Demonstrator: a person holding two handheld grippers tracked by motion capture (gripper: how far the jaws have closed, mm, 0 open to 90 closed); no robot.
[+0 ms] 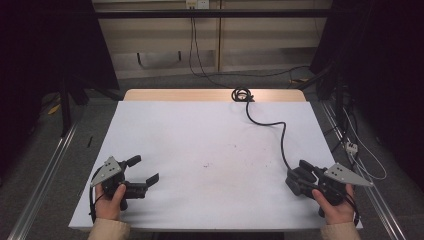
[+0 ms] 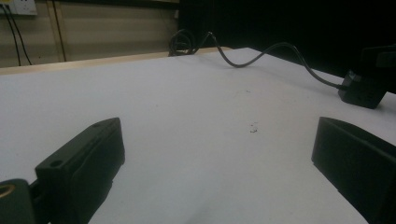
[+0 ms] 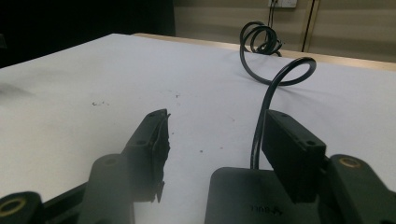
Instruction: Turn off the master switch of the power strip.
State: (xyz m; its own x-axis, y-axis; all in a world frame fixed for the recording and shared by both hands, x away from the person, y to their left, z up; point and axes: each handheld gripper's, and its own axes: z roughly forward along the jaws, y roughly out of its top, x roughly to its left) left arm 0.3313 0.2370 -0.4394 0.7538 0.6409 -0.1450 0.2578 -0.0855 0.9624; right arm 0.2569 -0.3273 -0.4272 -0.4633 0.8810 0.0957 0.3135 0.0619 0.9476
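Observation:
A black power adapter (image 3: 252, 198) lies flat on the white table (image 1: 200, 135) near its right front corner, and it is also at the right edge of the left gripper view (image 2: 362, 91). Its black cable (image 1: 281, 137) runs back to a coil (image 1: 241, 94) at the far edge. My right gripper (image 3: 217, 116) straddles the adapter. One jaw is at the adapter's side and the other stands a gap away, so it is open. At the front left my left gripper (image 1: 146, 169) rests wide open on bare table (image 2: 217, 135).
A strip of bare wood (image 1: 210, 95) shows at the table's far edge. Metal rails (image 1: 45, 180) run along the floor on both sides. Loose cables and a small white plug (image 1: 352, 147) lie on the floor at the right.

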